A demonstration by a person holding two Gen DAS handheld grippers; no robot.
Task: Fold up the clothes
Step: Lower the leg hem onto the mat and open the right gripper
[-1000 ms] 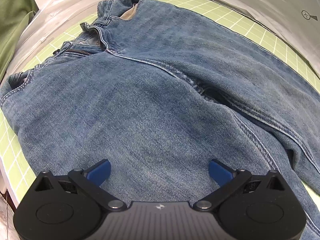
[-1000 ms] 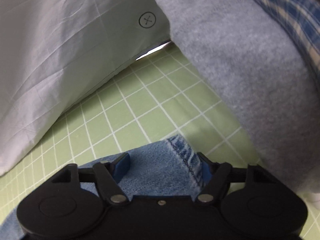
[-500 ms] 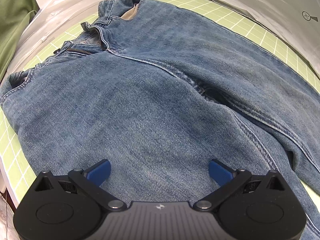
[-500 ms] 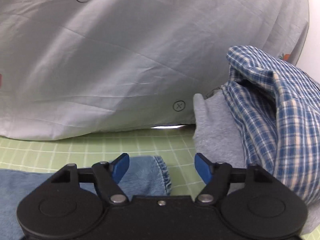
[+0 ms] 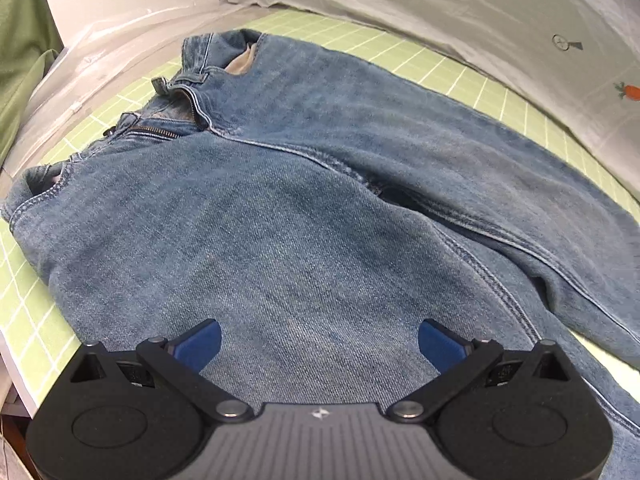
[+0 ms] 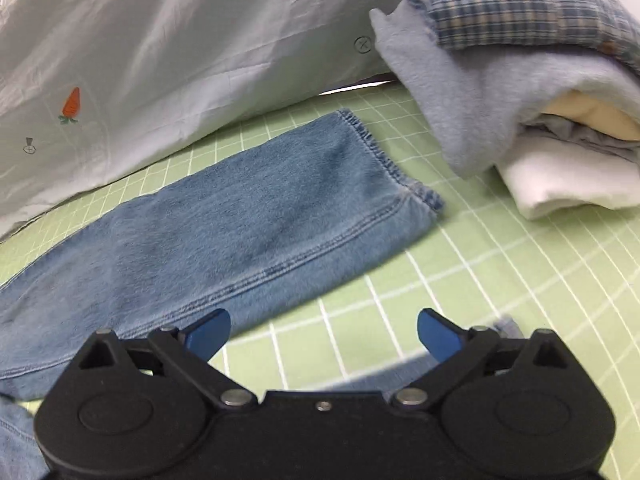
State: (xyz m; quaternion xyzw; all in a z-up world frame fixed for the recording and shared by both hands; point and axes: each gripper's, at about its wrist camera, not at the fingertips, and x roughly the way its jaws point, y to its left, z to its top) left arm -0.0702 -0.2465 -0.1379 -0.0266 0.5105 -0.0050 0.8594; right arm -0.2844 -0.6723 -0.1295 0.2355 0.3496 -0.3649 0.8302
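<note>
- The blue denim jeans (image 5: 304,216) lay spread flat on the green gridded mat (image 6: 500,264), waistband and brass zipper at the far left, twill weave and doubled seams showing.
- One hemmed leg (image 6: 248,216) stretched toward a stack of folded clothes (image 6: 532,92): plaid, fleece, white cotton.
- The left gripper (image 5: 319,346) hung wide apart above the denim, holding nothing.
- The right gripper (image 6: 324,334) gaped wide over the mat, empty.
- A creased white sheet (image 6: 180,48) bordered the mat.

Green grid mat (image 5: 500,92) as work surface; white sheet (image 6: 180,40) w/ carrot print behind; green fabric (image 5: 20,60) far left.
</note>
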